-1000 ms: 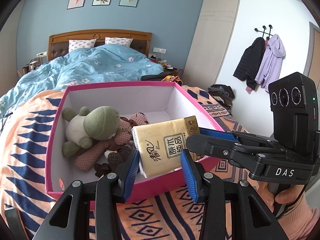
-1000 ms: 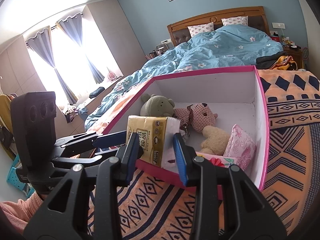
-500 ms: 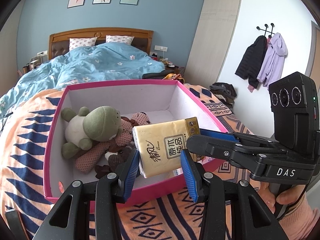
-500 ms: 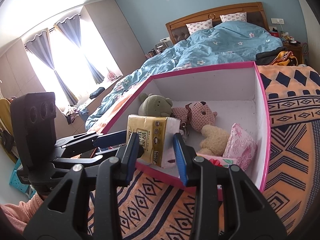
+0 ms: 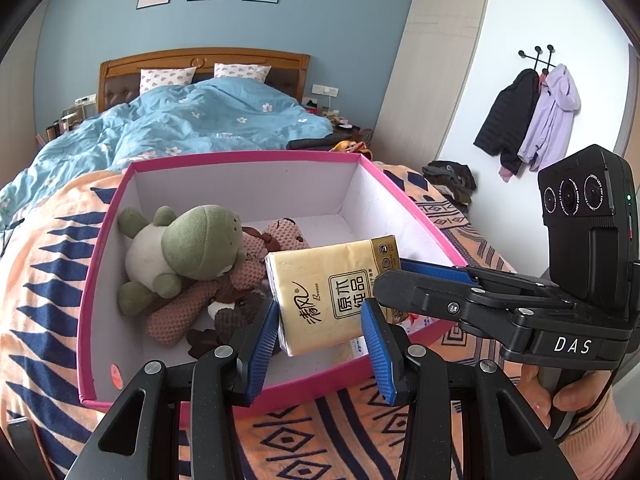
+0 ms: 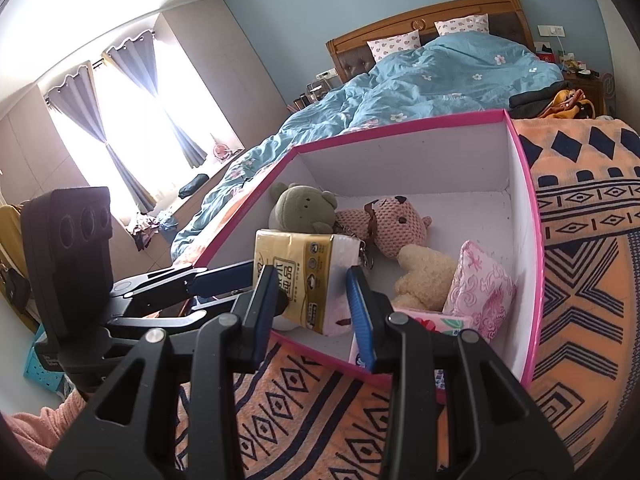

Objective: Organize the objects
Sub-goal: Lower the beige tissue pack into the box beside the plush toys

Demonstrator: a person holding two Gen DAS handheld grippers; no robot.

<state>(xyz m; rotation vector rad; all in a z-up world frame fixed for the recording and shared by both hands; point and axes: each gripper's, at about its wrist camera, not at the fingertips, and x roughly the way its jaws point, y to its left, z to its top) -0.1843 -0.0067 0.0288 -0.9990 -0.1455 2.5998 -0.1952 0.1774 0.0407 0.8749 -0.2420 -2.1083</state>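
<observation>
A yellow tissue pack (image 5: 328, 292) hangs tilted over the near part of the pink box (image 5: 248, 156), held from two sides. My left gripper (image 5: 320, 340) is shut on its long sides. From the right, my right gripper (image 5: 400, 276) clamps the pack's end. In the right wrist view the pack (image 6: 296, 264) sits between the right gripper's (image 6: 314, 308) blue pads, and the left gripper (image 6: 236, 280) reaches in from the left. Inside the box (image 6: 400, 128) lie a green frog plush (image 5: 192, 244), a pink knitted bear (image 6: 396, 224), a cream plush (image 6: 424, 272) and a pink sachet (image 6: 480, 288).
The box rests on an orange and navy patterned blanket (image 5: 40, 280) at the foot of a bed with a blue duvet (image 5: 200, 120). Coats (image 5: 532, 116) hang on the right wall. A hand (image 5: 572, 392) grips the right gripper's handle. A flat floral packet (image 6: 432, 320) lies in the box.
</observation>
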